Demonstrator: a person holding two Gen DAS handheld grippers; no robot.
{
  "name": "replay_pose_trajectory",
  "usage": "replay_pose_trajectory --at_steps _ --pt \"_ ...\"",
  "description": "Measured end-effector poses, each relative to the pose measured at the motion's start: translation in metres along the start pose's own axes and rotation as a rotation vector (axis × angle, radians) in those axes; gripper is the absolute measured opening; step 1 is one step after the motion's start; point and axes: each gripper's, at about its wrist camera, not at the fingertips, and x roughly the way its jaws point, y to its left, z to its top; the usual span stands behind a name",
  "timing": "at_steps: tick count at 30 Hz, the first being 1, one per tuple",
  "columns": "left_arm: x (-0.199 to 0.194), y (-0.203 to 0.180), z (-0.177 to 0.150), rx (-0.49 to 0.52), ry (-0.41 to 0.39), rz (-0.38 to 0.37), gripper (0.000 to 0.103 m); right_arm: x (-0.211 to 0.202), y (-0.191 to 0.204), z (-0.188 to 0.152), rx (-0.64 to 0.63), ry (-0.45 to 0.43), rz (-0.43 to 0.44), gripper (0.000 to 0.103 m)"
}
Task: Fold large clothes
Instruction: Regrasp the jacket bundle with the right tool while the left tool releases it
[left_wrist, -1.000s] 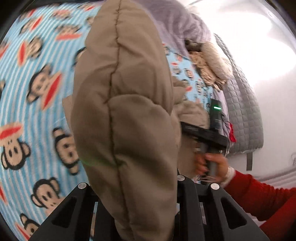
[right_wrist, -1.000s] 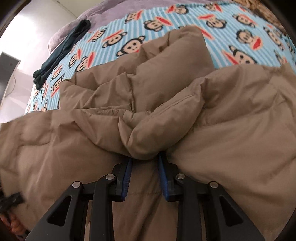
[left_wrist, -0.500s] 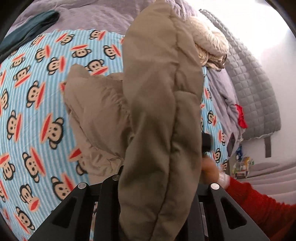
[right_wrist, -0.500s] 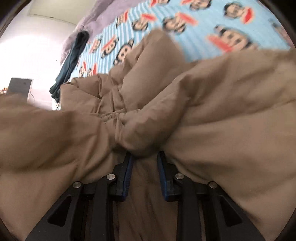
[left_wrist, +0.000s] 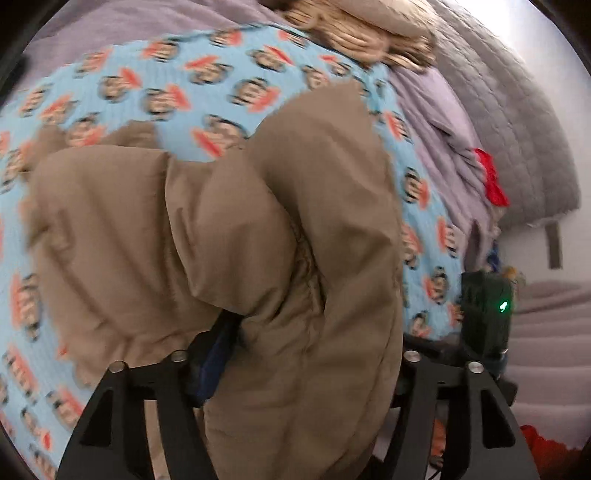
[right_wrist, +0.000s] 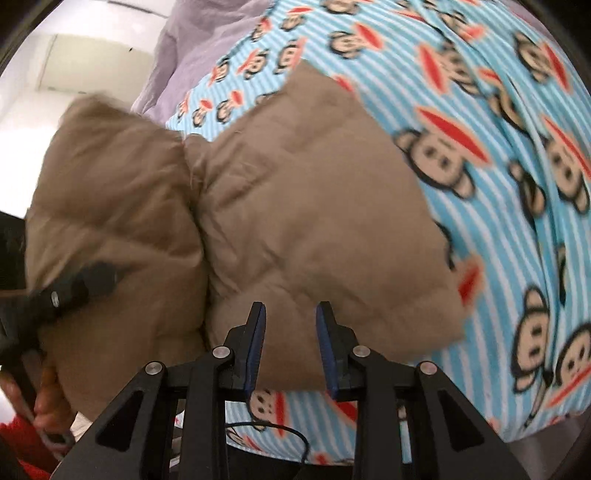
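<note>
The work surface is a bed covered by a light-blue striped blanket printed with cartoon monkey faces (left_wrist: 236, 92). A lilac-grey sheet (left_wrist: 436, 122) and a grey quilted cover (left_wrist: 517, 122) lie along its far and right edges; white walls stand beyond.

The tan padded quilted jacket (left_wrist: 229, 236) lies bunched on the blanket, 1 panel overlapping another.

Left wrist view only: a cream knitted garment (left_wrist: 354, 37) at the bed's far end, a small red bow (left_wrist: 491, 181) on the grey cover, and the right gripper's body with 1 green lamp lit.

Right wrist view only: a thin black cable (right_wrist: 277, 435) below the bed edge.

Left gripper (left_wrist: 306, 354): jaws opening, with jacket fabric bulging between them.

Right gripper (right_wrist: 290, 347): blue pads apart, with jacket fabric behind the gap, not pinched.
</note>
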Motion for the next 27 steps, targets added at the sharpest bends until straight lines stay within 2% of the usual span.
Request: replay_pose_trajectory --at_steps 2,4,6,8,9,10,12,16,20,23,24,25,26,27 --pt "0.015 0.000 0.009 0.016 0.013 -0.088 0.069 -0.001 -0.008 -0.004 0.017 -0.001 0.011 0.032" --pt "0.025 -0.002 0.016 0.029 0.023 -0.151 0.069 -0.005 -0.015 -0.007 0.026 -0.008 0.019 0.039" --pt "0.033 0.002 0.025 0.031 0.029 -0.198 0.069 -0.013 -0.022 -0.012 0.033 -0.019 0.030 0.063" --pt "0.041 0.002 0.036 0.013 0.046 -0.235 0.069 -0.022 -0.024 -0.017 0.029 -0.034 0.047 0.072" --pt "0.046 0.003 0.042 0.002 0.056 -0.244 0.069 -0.028 -0.023 -0.020 0.019 -0.043 0.063 0.072" --pt "0.052 0.004 0.047 -0.009 0.065 -0.246 0.069 -0.035 -0.024 -0.023 0.011 -0.050 0.076 0.073" --pt "0.060 0.003 0.056 -0.024 0.071 -0.228 0.069 -0.052 -0.017 -0.031 -0.028 -0.072 0.113 0.083" --pt "0.072 -0.006 0.066 -0.001 0.076 -0.176 0.069 -0.073 0.006 -0.043 -0.118 -0.069 0.177 0.083" --pt "0.075 -0.015 0.067 0.052 0.082 -0.121 0.069 -0.064 0.037 -0.042 -0.189 -0.044 0.244 0.083" --pt "0.056 -0.021 0.065 0.084 0.039 -0.073 0.069 -0.044 0.051 -0.037 -0.185 -0.044 0.214 0.083" --pt "0.043 -0.021 0.064 0.099 -0.002 -0.054 0.069 -0.036 0.053 -0.034 -0.171 -0.039 0.165 0.069" --pt "0.028 -0.019 0.064 0.115 -0.051 -0.026 0.069 -0.030 0.052 -0.032 -0.157 -0.041 0.134 0.050" --pt "0.017 -0.018 0.063 0.125 -0.091 0.003 0.069 -0.026 0.049 -0.029 -0.143 -0.042 0.109 0.020" --pt "-0.002 -0.011 0.061 0.137 -0.160 0.060 0.069 -0.025 0.045 -0.030 -0.126 -0.051 0.050 0.019"
